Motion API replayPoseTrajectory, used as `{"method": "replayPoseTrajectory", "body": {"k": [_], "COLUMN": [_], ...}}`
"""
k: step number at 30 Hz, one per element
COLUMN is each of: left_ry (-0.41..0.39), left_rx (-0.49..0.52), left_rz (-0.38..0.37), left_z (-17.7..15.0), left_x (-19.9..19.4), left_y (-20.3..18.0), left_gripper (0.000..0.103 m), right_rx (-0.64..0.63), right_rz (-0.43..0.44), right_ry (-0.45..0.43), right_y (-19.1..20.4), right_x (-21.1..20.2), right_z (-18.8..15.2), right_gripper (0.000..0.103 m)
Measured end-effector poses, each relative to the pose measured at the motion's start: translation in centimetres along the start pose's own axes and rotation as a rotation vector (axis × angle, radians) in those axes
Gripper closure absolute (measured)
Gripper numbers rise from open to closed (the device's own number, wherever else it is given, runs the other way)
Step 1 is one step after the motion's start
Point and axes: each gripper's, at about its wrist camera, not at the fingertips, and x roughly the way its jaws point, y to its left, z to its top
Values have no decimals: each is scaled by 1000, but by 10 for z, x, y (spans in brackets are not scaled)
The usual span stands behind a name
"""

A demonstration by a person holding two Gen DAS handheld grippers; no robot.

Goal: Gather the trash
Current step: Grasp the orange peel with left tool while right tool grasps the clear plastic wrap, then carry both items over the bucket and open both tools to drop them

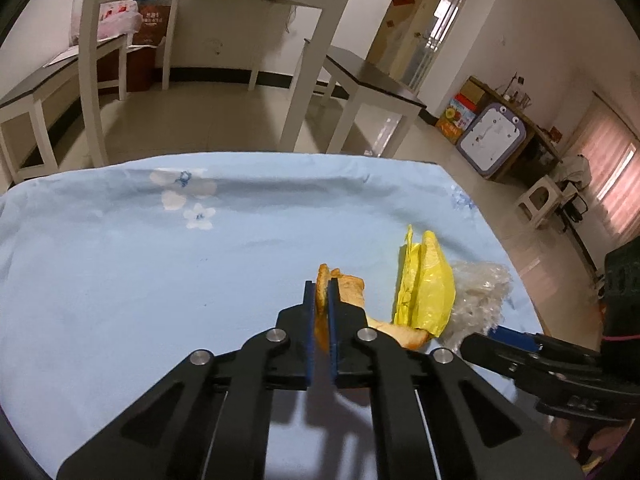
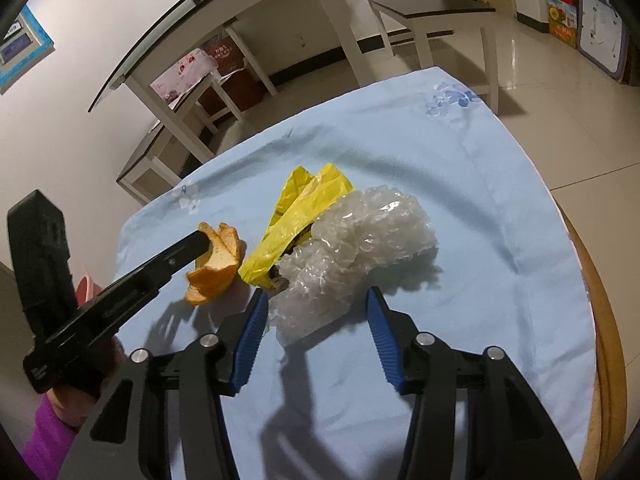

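Orange peel (image 1: 322, 300) half-hidden in left gripper (image 1: 321, 292)

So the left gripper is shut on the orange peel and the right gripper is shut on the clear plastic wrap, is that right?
Not quite. The left gripper is shut on the orange peel, but the right gripper is open: its fingers stand apart on either side of the clear plastic wrap, not clamped on it. The right wrist view shows this.
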Motion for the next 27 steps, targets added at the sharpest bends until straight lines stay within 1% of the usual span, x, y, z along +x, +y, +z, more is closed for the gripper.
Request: {"method": "replayPoseTrajectory", "body": {"k": [2,4,5,7,9,14,18,21,27], "left_ry": [-13,-39,-51,-74,-92,-146,-180,-201,-241], "left_rx": [0,-1,-3,-15,-22,-38,-49,-54,-80], "left_rz": [0,-3,-3,-11,-10,-3,11,32,72], "left_z": [-1,-3,-4,-4,-5,-12,-23,-33,-57], "left_x": [-6,-20,-27,-41,-54,-92,-117,-136,-171], "left_y": [-1,-5,-6,-6,-7,-12,-15,-16,-12], "left_gripper": [99,99,99,99,99,99,99,99,99], "right_rx": [-1,-9,-12,-19,-37,-89,-135,-171,-238], "right_rz": [-15,-35,-38,-40,-42,-32,0,19,61], "right_ry": [-11,-24,-27,-38,-60,-107,-134,-157,-172], "right_y": [-1,-4,-4,-5,-5,1,15,25,52], "right_x": [0,-4,-6,-14,-25,-54,-76,-89,-111], "right_z": [0,-2,-3,-6,-9,-21,-32,-39,-55], "right_gripper": [73,78,82,85,91,91,91,91,92]}}
